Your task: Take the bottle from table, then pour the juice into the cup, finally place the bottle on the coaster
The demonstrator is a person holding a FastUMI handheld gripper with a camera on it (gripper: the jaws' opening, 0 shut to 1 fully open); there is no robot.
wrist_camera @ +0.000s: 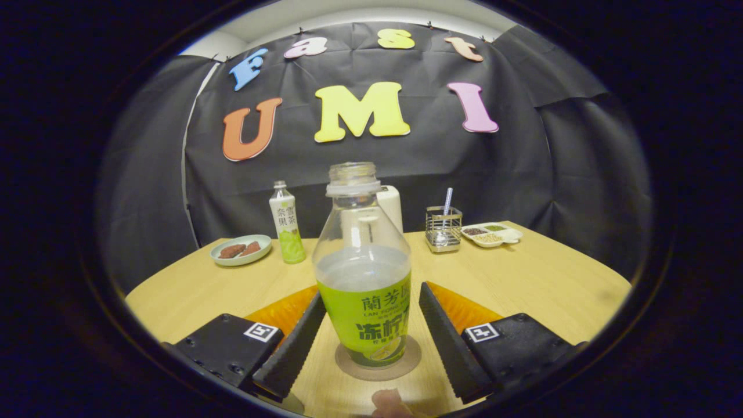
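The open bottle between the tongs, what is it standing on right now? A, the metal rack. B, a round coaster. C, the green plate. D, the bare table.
B: the bottle stands upright on the round coaster on the table, with the tongs open, a gap on each side.

A staged recording booth, not a lived-in room. Black cloth wall [522,151] hung beyond the fingers, behind a wooden table [522,278] set with snack dishes [241,249] and bottles [287,223].
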